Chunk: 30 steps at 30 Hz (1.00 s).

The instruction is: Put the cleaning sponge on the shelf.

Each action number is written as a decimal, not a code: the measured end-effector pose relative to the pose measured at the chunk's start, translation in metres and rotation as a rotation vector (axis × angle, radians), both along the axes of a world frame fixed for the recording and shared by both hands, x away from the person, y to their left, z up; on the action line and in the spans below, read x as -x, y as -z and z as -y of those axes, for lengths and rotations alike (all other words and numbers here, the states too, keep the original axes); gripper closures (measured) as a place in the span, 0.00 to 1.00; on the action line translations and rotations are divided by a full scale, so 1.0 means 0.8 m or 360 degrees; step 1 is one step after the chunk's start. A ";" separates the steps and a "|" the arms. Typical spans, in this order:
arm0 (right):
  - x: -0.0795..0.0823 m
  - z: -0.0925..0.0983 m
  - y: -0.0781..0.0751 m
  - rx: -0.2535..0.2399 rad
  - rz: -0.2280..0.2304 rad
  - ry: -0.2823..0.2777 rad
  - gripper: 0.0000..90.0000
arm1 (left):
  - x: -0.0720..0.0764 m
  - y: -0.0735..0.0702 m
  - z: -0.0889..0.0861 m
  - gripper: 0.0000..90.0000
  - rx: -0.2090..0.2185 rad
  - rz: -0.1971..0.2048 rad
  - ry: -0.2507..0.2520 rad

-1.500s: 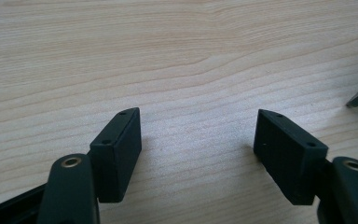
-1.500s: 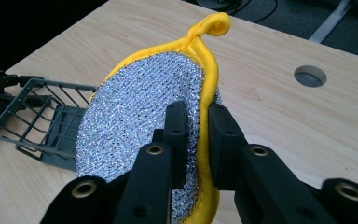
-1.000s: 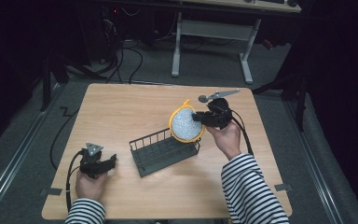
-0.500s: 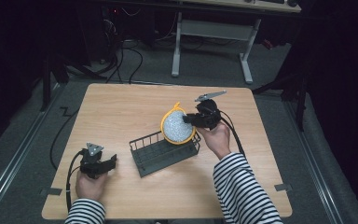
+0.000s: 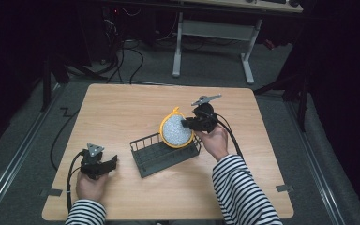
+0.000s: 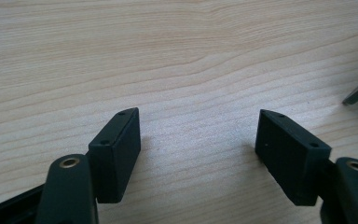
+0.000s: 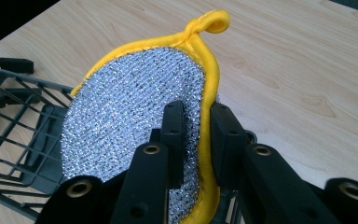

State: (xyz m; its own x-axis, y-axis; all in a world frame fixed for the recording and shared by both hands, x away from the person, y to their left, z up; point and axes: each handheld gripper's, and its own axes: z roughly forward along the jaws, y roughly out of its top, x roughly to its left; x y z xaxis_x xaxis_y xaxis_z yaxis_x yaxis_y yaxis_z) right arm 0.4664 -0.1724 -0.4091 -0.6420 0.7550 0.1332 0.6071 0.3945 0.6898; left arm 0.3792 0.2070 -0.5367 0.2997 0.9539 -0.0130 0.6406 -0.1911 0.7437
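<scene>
The right gripper (image 5: 187,124) pinches a round scouring pad (image 5: 175,130), silver mesh on its face with a yellow binding and a small hanging loop at the top. In the right gripper view the two fingers (image 7: 173,135) are pressed onto the pad's lower edge, one on the mesh face and one behind the yellow rim, so the pad (image 7: 135,126) stands on edge, roughly upright, loop uppermost.

The governing relation is pad to rack. The dark wire rack (image 5: 154,157) lies on the bench (image 5: 122,108) immediately below and to the left of the pad in the high view; the pad's lower rim is over the rack's right end, close to its far wall. Whether the rim already touches a wire cannot be determined. In the right gripper view the rack (image 7: 23,126) lies to the left of the pad, its long axis running away from the fingers.

The likely next move is a short descent that seats the pad on edge between the rack wires, so its flat plane must line up with a slot.

The left gripper (image 5: 107,162) rests on the bench near the rack's left end, fingers (image 6: 116,154) spread and holding nothing. The right hand is the nearer one.
</scene>
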 end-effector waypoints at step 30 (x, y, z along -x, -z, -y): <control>0.017 0.000 0.018 0.0144 -0.0003 -0.0088 0.86 | 0.000 0.000 0.000 0.35 0.0001 0.0000 0.0001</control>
State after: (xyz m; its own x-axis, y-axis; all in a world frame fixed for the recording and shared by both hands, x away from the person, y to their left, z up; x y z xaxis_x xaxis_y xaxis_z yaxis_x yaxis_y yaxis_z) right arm 0.4527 -0.1725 -0.4231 -0.6827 0.7275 0.0677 0.5842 0.4878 0.6487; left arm 0.3792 0.2070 -0.5367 0.3002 0.9538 -0.0138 0.6406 -0.1908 0.7438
